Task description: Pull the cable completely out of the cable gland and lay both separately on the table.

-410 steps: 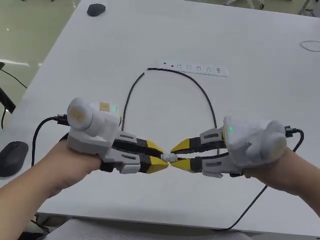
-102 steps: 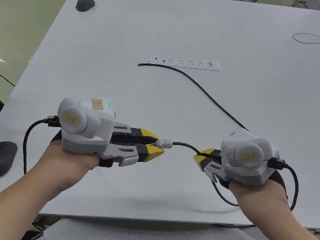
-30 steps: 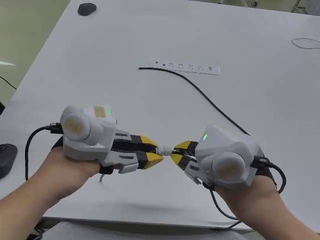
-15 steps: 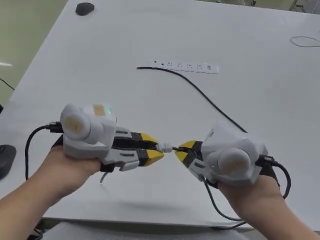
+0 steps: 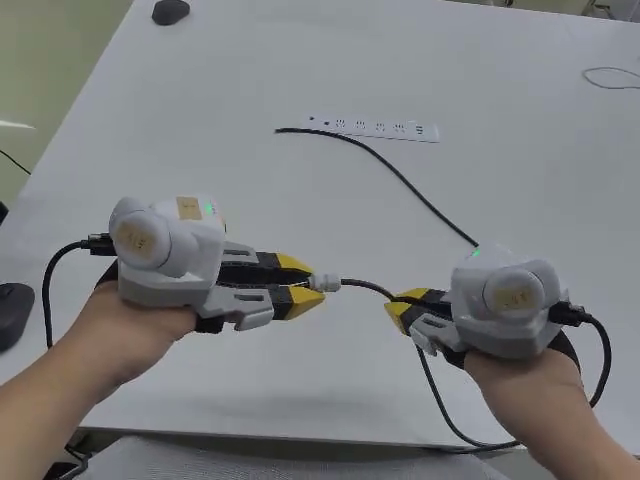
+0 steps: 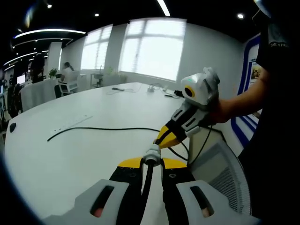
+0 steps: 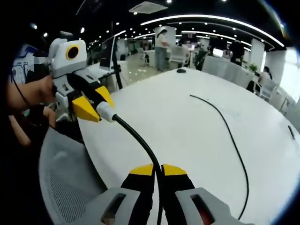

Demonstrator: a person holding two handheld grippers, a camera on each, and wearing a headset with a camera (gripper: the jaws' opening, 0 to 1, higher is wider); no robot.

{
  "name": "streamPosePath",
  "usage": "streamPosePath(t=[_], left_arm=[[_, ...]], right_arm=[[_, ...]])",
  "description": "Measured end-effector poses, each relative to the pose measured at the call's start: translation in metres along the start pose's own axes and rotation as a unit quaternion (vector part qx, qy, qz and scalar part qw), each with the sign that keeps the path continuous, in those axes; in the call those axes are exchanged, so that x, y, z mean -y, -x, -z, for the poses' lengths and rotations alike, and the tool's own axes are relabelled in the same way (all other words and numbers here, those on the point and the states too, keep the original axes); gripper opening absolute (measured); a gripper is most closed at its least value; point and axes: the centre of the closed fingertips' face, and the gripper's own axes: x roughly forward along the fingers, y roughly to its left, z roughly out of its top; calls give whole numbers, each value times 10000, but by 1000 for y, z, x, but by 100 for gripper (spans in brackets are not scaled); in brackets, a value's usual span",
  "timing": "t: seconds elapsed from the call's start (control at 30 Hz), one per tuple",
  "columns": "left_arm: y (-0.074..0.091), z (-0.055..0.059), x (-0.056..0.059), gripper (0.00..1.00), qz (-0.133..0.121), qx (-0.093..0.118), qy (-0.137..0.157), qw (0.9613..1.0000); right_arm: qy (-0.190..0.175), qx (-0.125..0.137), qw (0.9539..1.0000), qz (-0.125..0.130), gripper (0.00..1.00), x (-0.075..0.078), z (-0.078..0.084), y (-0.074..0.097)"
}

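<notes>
A small white cable gland (image 5: 322, 283) is clamped between the yellow tips of my left gripper (image 5: 308, 291), which is shut on it above the table's near edge. A black cable (image 5: 362, 288) comes out of the gland and runs right into my right gripper (image 5: 399, 304), shut on it a short span away. Past that gripper the cable (image 5: 420, 200) trails across the table towards the far left. In the left gripper view the gland (image 6: 151, 154) sits at the tips of my left gripper (image 6: 151, 162). In the right gripper view the cable (image 7: 140, 140) arcs from my right gripper (image 7: 158, 169) to the gland (image 7: 107, 113).
A white power strip (image 5: 372, 127) lies farther back on the white table (image 5: 500, 150). A dark mouse (image 5: 172, 11) sits at the far end, another (image 5: 8, 315) at the left edge. A thin white cord (image 5: 610, 75) lies far right. A grey mesh chair (image 7: 65, 187) stands below the table's edge.
My right gripper has moved right, away from the gland, and a longer stretch of black cable now shows between the two grippers. The left gripper holds almost still.
</notes>
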Motion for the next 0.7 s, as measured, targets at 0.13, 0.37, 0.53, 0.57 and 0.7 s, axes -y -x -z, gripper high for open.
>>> streamPosePath(t=[0.13,0.37,0.53,0.57,0.7], left_arm=[[0,0,2,15,8,-7,-12,10000],[1,0,2,15,12,-11,-31,10000],[0,1,3,15,20,-15,-62,10000],[0,0,3,15,27,0,-63,10000],[0,-1,4,15,42,26,-69,10000]], right_arm=[[-587,-59,9982,70,0,10,16,-1],[-1571,-252,9871,185,0,29,50,-4],[-2179,-359,9750,228,0,35,67,-6],[-2396,-378,9698,249,0,36,72,-7],[-3018,-348,9525,206,0,39,82,-9]])
